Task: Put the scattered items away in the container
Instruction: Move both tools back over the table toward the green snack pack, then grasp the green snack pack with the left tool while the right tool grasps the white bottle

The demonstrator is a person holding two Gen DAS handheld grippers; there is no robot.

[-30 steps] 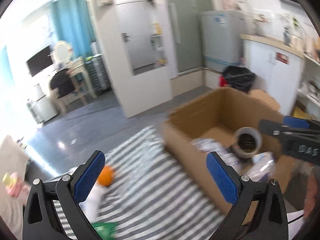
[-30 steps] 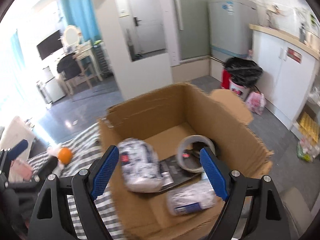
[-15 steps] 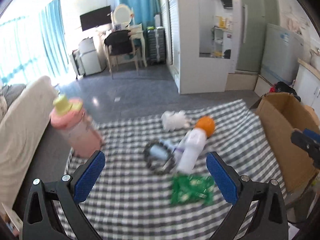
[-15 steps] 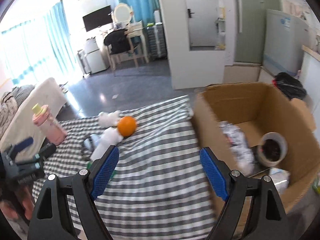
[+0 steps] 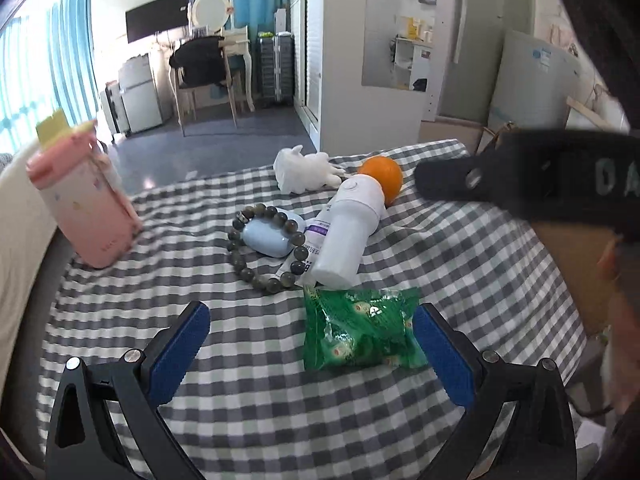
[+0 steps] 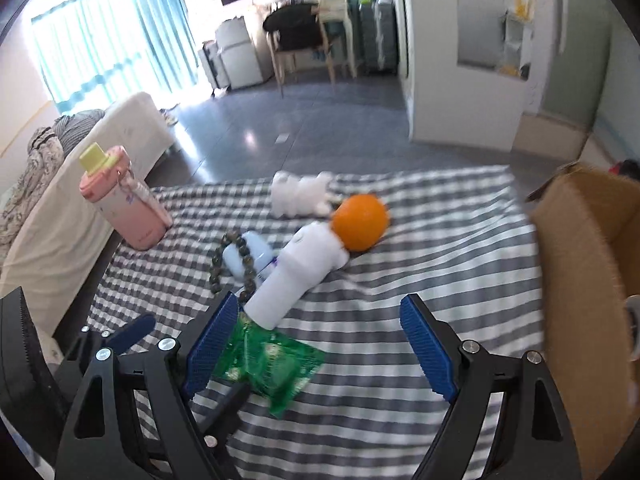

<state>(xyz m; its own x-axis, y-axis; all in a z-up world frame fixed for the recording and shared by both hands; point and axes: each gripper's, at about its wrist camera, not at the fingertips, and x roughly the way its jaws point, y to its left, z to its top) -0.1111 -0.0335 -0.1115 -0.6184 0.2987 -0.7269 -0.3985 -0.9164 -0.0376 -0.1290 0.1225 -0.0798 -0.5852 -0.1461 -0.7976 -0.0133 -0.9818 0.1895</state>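
Both grippers, left [image 5: 310, 346] and right [image 6: 320, 344], are hovering with fingers spread wide and empty, the green packet [image 5: 360, 334] lying between the left's fingers.

Woven grey-and-white checked cloth [image 5: 460, 264] covers the tabletop. Green snack packet [image 5: 360, 330]: glossy crinkled plastic film. White bottle [image 5: 348, 232]: smooth matt plastic. Bead bracelet [image 5: 266, 248]: polished dark beads. Orange [image 6: 360, 222]: matt peel. Pink flask [image 5: 82, 208]: smooth plastic. Box [image 6: 592, 264]: rough brown cardboard. Left tongs [image 5: 310, 348]: ribbed blue pads [image 5: 178, 346] on black plastic.
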